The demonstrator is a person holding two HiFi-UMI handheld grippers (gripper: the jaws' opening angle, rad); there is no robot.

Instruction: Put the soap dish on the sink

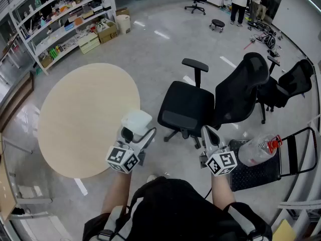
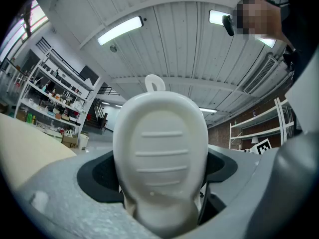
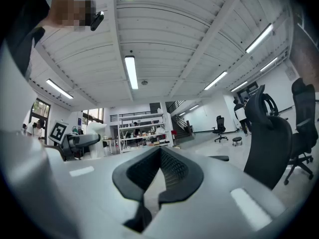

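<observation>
Two grippers point level in front of the person. The left gripper has its jaws wide apart and pressed on the white soap dish, which sticks out past their tips. The right gripper is closed and empty. Near the left one is the round counter, and ahead is a black office chair. No sink shows in any view. I think the smooth dish may slip or tilt during carrying, because only one end seems clamped.

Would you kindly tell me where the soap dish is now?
The soap dish is lower centre in the head view, held in the left gripper beside the round table's right edge.
</observation>
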